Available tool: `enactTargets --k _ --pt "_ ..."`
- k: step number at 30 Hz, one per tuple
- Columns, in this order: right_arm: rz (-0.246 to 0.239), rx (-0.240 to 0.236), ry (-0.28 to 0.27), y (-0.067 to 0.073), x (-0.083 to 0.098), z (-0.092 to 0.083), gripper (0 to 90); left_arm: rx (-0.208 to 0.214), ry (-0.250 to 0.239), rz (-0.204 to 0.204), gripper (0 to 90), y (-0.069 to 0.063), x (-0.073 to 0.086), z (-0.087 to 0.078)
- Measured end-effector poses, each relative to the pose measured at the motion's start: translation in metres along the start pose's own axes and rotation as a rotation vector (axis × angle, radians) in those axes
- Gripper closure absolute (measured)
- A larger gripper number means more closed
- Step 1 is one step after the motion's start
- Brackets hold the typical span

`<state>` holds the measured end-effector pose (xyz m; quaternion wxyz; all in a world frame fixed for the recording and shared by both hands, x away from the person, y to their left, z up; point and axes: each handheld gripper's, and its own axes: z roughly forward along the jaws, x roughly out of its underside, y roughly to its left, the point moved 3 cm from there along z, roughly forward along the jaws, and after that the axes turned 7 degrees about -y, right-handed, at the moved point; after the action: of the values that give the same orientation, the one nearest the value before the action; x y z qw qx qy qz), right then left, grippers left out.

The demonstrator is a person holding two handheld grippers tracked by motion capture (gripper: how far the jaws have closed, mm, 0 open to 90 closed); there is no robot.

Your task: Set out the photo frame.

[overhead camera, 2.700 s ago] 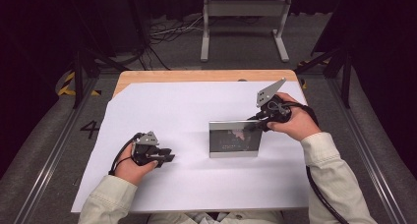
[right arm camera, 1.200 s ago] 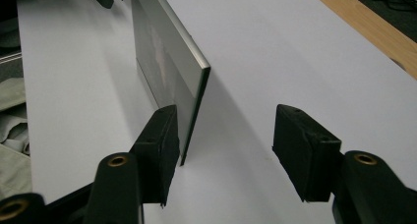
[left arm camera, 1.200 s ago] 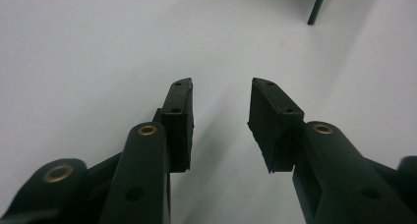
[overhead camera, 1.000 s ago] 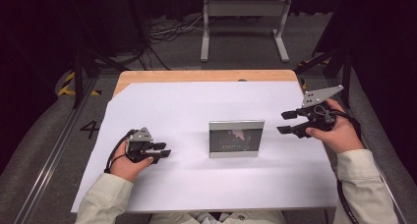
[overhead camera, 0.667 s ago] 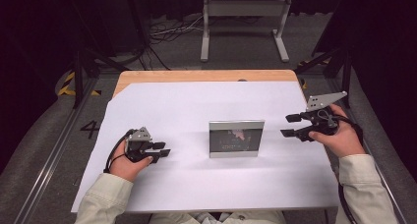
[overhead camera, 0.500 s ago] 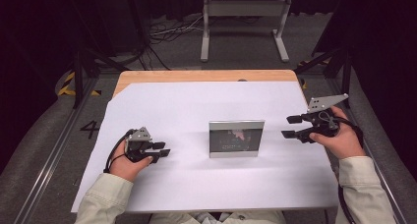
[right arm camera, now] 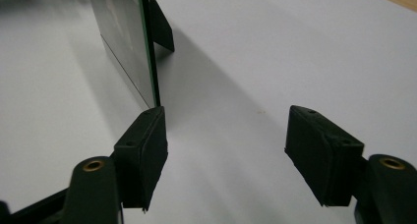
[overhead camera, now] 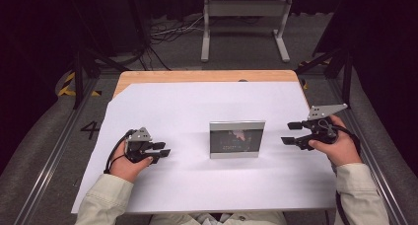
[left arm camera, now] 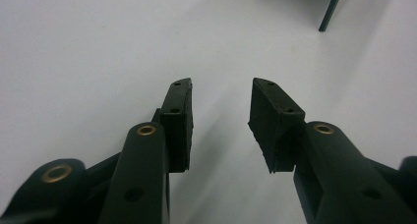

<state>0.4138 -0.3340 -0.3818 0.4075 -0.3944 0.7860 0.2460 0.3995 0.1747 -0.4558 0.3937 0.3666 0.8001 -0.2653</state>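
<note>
A silver-edged picture frame (overhead camera: pixel 237 139) with a dark picture stands upright on its own in the middle of the white sheet (overhead camera: pixel 197 106). My right gripper (overhead camera: pixel 287 132) hovers a little to its right, pointing at it. Its jaws have just been opening and stand wide with nothing between them. In the right gripper view the frame's edge (right arm camera: pixel 130 42) and its back prop (right arm camera: pixel 162 25) rise just beyond the gripper (right arm camera: pixel 226 135). My left gripper (overhead camera: pixel 164 150) rests low on the sheet, left of the frame, open and empty (left arm camera: pixel 221 106).
The wooden tabletop (overhead camera: pixel 207 76) shows beyond the sheet's far edge. A grey metal stand (overhead camera: pixel 245 10) and cables lie on the floor behind. Dark rails run along both sides of the table. A thin dark leg (left arm camera: pixel 330 10) crosses the left gripper view's top corner.
My right gripper has let go of the frame, drawn off to the right and sunk toward the sheet, its jaws spreading. The left hand shifted slightly left early on, then stayed still.
</note>
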Motion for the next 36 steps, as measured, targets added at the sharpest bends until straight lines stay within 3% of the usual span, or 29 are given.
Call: enactTargets --k 12,15,21,36 --pt "0.042 0.018 0.025 -0.004 0.020 0.013 30.2 -0.011 -0.011 -0.003 61.6 0.001 0.000 0.001" --pt "0.035 0.034 0.072 -0.003 0.028 0.020 29.0 -0.015 -0.014 0.001 61.0 0.002 0.001 0.001" --pt "0.044 0.032 0.099 -0.003 0.037 0.027 28.9 -0.016 -0.021 -0.003 60.1 0.003 0.001 0.001" --pt "0.048 0.046 0.107 0.002 0.053 0.037 24.4 -0.023 -0.023 -0.008 55.2 0.004 0.002 0.002"
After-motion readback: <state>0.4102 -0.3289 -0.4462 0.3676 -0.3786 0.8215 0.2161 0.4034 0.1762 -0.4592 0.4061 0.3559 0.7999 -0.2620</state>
